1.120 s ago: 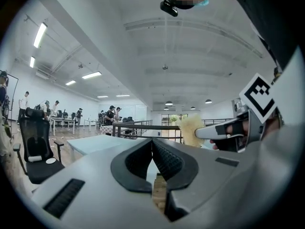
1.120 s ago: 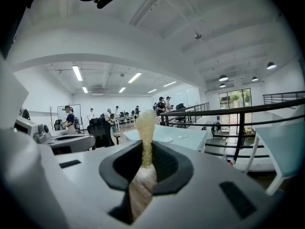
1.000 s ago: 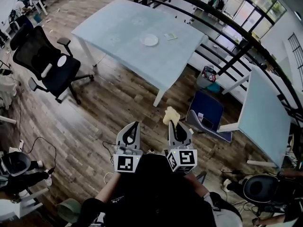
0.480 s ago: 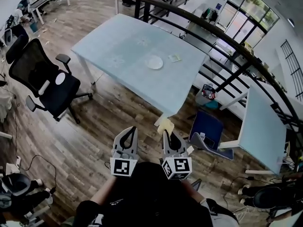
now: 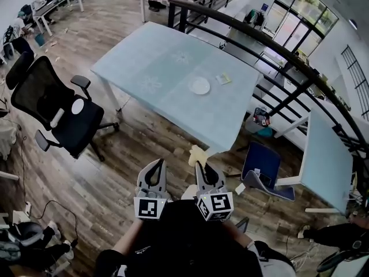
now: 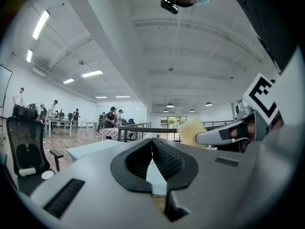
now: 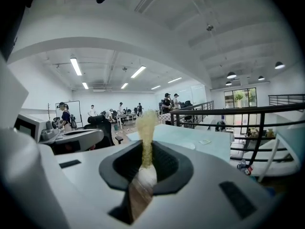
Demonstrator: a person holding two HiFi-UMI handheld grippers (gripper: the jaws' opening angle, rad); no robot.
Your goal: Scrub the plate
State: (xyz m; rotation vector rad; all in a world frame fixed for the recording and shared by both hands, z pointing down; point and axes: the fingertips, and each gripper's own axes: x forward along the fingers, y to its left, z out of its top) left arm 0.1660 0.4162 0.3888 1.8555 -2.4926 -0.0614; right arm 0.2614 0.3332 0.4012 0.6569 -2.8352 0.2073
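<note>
right tongs (image 5: 199,165) pinching sponge (image 5: 196,154), plate (image 5: 200,86) well apart

Seen from the head view, the plate (image 5: 200,86) on the far bench (image 5: 144,62) is too small for me to judge its surface. The scrap (image 5: 223,79) just right of it is too small to name. Both grippers vanish at their near ends under my dark torso (image 5: 179,238). The sponge (image 5: 196,154) has its near end buried between the jaws of the right gripper (image 5: 200,167). In the right gripper view, that gripper's body cuts off the plate's near edge. The left gripper (image 6: 152,142) blocks most of the bench in its own view. The far people (image 6: 112,116) are too small to tell apart.
</note>
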